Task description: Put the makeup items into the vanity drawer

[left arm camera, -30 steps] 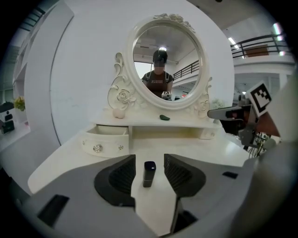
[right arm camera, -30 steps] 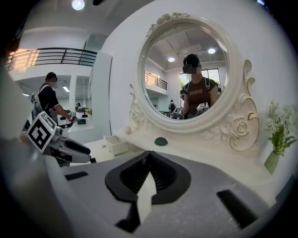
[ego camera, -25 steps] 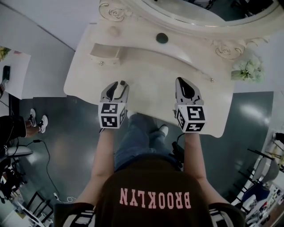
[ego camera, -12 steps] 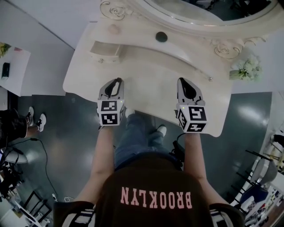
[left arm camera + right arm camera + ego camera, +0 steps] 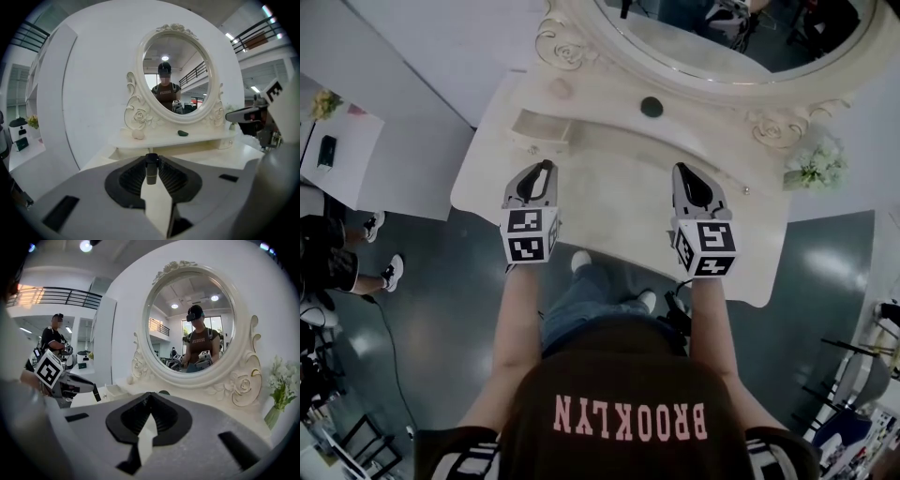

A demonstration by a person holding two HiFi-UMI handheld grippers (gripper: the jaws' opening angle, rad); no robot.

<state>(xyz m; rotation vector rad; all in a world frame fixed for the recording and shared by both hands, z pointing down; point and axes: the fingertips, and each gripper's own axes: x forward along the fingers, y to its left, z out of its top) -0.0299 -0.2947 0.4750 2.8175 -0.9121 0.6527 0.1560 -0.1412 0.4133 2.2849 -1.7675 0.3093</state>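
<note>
My left gripper (image 5: 543, 172) (image 5: 151, 158) hovers over the front left of the cream vanity top (image 5: 619, 202), shut on a small black makeup tube (image 5: 547, 166) (image 5: 151, 171) that stands upright between its pads. The same tube (image 5: 96, 393) pokes from its tip in the right gripper view. The small drawer (image 5: 539, 127) (image 5: 115, 388) stands open at the back left, just beyond that gripper. A dark green item (image 5: 652, 106) (image 5: 183, 133) and a pale round puff (image 5: 560, 89) (image 5: 138, 134) lie on the shelf under the mirror. My right gripper (image 5: 685, 172) (image 5: 150, 394) is shut and holds nothing.
An oval mirror (image 5: 722, 28) in a carved frame rises behind the shelf. A vase of white flowers (image 5: 816, 169) (image 5: 280, 380) stands at the right end. A white side table (image 5: 333, 150) and a standing person (image 5: 328, 262) are on the floor at the left.
The left gripper's jaws have narrowed onto the black tube, and that gripper has edged left and away from me. The right gripper has barely moved.
</note>
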